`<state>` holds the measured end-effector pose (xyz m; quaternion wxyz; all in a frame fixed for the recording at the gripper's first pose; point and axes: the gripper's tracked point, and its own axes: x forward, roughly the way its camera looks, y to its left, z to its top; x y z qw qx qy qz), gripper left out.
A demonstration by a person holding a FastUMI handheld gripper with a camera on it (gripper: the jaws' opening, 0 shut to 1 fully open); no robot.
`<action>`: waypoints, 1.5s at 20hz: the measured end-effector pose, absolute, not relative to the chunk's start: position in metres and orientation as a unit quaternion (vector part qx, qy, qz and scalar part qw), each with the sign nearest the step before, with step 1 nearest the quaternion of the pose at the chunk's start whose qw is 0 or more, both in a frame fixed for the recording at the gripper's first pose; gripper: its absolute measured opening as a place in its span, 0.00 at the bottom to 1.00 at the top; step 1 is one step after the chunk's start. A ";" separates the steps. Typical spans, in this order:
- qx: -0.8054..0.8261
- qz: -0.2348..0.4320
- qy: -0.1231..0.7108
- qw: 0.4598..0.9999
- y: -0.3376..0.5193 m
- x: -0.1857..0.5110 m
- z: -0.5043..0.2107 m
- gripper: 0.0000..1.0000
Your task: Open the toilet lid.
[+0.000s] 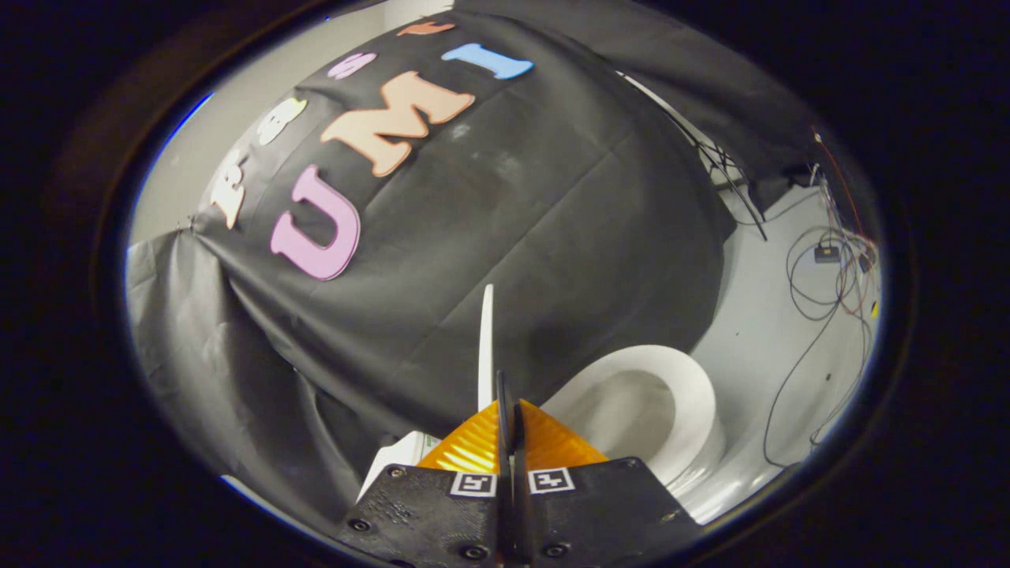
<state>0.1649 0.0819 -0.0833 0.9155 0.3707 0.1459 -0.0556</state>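
Gripper (507, 394) fingers are pinched nearly together on the thin white plastic toilet lid (485, 347), which stands edge-on and upright between them. Just beside the fingers lies the white oval toilet seat (694, 386) with the open bowl. Risk, as I judge it: if the lid is not past its balance point, letting go could drop it shut; pushing further could strain the hinge.

My tongs (509, 410) cover the lower edge of the raised toilet lid (486, 347), so I cannot see its hinge. They hide the near-left part of the seat (694, 394) too. The cables (828, 276) far right are too small to sort.
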 end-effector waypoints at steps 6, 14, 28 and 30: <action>0.300 -0.057 0.155 0.939 0.115 0.166 -0.062 0.01; 0.213 -0.052 0.175 0.960 0.162 0.173 -0.034 0.01; 0.107 0.033 0.211 0.971 0.290 0.187 -0.004 0.03; 0.096 0.049 0.219 0.970 0.311 0.190 -0.005 0.03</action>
